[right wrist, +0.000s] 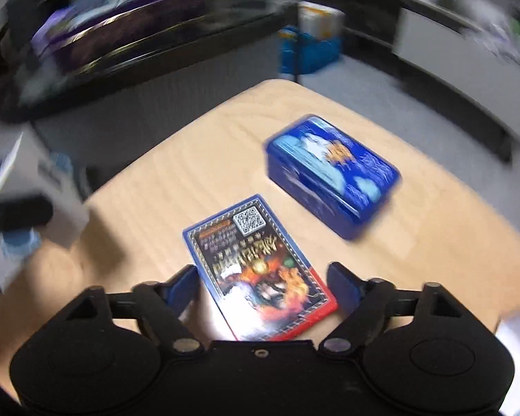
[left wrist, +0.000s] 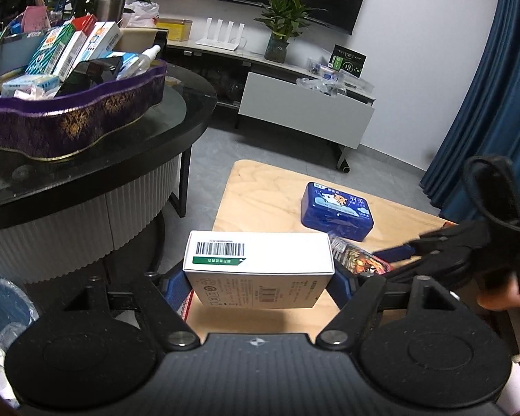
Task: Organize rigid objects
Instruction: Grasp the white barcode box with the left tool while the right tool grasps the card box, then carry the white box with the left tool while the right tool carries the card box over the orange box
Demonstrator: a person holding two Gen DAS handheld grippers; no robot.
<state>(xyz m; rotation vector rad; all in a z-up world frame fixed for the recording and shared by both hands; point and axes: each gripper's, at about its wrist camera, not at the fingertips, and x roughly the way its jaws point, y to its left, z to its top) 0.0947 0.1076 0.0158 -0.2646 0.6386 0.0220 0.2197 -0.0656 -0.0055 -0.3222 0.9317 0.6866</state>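
Left gripper (left wrist: 260, 277) is clamped on the white carton (left wrist: 260, 260), blue pads flush against its two short ends, carton lifted clear above the wooden table (left wrist: 260, 187). Best bet for this step: keep the carton level, carry it toward the purple tray (left wrist: 76, 118) and lower it into a gap, because that tray is already crammed with cartons leaning on each other and a spray bottle, so a careless drop could knock things over.

Right gripper (right wrist: 261, 286) is spread open and holding nothing; its jaws stand either side of the flat card pack (right wrist: 260, 270), not pressing it as far as I can tell (that view is blurry). The pack is thin and lies flat, so I'd come in low and pinch its long edges squarely, or it'll just skid.

Relative to the tray: the carton sits lower and to the right of it, the blue tin (left wrist: 336, 209) further right again, resting on the wooden table beyond the pack. The carton has a barcode and a green stripe on top, with crisp edges and no dents.
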